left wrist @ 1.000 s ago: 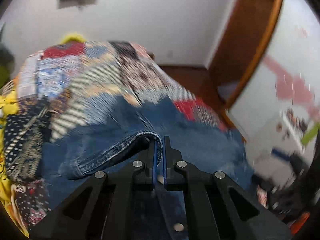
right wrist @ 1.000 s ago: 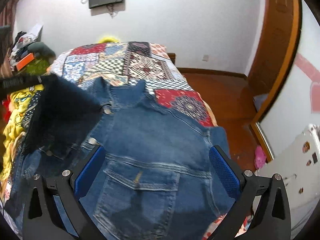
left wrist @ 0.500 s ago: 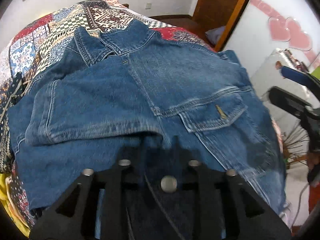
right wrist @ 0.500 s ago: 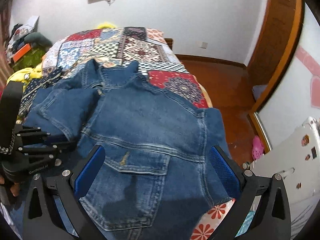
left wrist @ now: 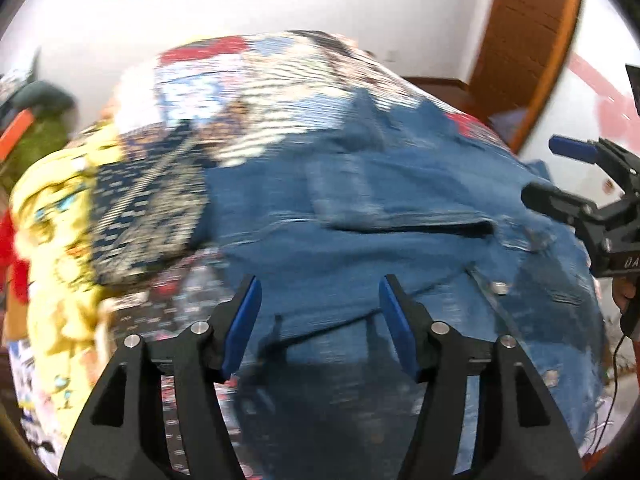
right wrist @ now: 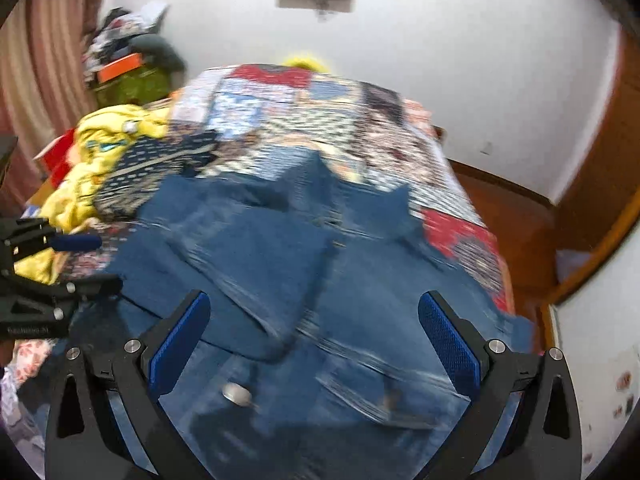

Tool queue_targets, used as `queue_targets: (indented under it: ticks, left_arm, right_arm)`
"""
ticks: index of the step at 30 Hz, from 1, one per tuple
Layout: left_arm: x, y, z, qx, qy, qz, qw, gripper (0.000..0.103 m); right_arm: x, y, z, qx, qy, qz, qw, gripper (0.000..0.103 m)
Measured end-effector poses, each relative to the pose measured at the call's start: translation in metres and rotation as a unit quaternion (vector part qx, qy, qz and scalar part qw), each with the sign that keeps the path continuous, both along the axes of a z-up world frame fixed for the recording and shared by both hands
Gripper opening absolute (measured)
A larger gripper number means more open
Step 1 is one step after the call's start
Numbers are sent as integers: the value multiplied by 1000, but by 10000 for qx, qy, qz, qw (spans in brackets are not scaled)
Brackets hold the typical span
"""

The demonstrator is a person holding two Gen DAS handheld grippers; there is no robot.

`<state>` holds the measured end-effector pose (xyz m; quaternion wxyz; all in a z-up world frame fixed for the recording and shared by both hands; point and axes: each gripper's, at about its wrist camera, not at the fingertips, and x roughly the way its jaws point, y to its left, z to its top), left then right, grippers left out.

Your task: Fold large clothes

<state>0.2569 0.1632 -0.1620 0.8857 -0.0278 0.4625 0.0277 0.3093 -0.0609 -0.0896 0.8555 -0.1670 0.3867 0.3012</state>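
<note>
Denim jacket, sleeve folded across

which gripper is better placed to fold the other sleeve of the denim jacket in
Right, probably. The right gripper hangs open over the denim jacket by its unfolded side; the left gripper, jaws just opening and empty, sits by the folded sleeve.

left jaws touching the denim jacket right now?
Apart. In the left wrist view the left gripper has its jaws spread, having just been opening, with nothing pinched between them; the denim jacket lies on the bed beyond the pads.
</note>
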Motion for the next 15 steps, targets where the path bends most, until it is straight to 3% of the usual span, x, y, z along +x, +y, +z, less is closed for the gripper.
queue_targets:
  ticks: [6, 9, 15]
  left_arm:
    - [-12, 46, -9, 11, 55, 668, 9977, 64]
    - [-11, 60, -21, -105, 162, 853, 9962, 64]
    - [-7, 67, -39, -267, 271, 920, 9950, 64]
  right_arm:
    - [4, 61, -22, -172, 104, 652, 9977, 102]
    - [10, 85, -37, -287, 364, 896, 9949, 100]
    - [23, 115, -70, -670, 806, 1070, 9887, 75]
